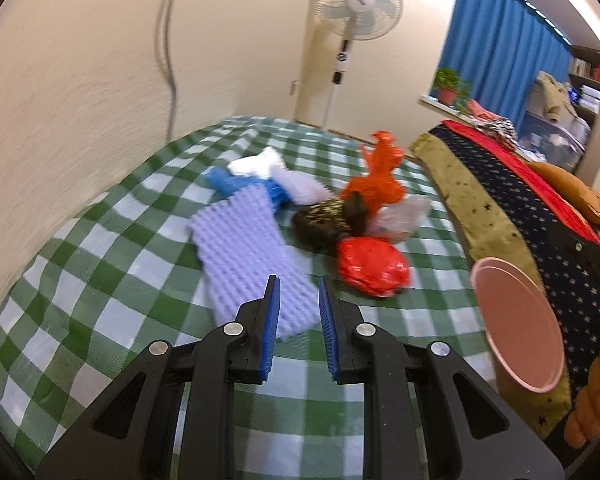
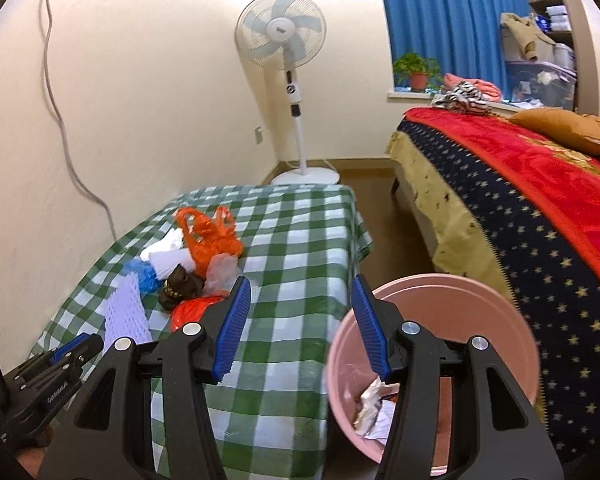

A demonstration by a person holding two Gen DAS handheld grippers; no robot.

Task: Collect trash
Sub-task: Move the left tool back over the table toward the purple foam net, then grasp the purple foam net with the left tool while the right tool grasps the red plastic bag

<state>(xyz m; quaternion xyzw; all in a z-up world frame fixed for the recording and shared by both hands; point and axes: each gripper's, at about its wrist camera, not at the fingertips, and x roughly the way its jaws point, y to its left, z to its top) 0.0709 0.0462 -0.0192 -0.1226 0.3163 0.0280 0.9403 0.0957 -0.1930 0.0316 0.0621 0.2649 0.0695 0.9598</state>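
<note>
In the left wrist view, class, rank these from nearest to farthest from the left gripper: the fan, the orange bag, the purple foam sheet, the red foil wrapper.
1. Purple foam sheet, just ahead of the left gripper, slightly left.
2. Red foil wrapper, ahead, right.
3. Orange bag, further back on the checked cloth.
4. Fan, by the far wall.

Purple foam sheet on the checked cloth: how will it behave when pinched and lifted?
The purple foam sheet looks thin and ridged, so probably very light. It already lies bent, so it will likely droop. Its textured surface should grip rather than slip.
</note>
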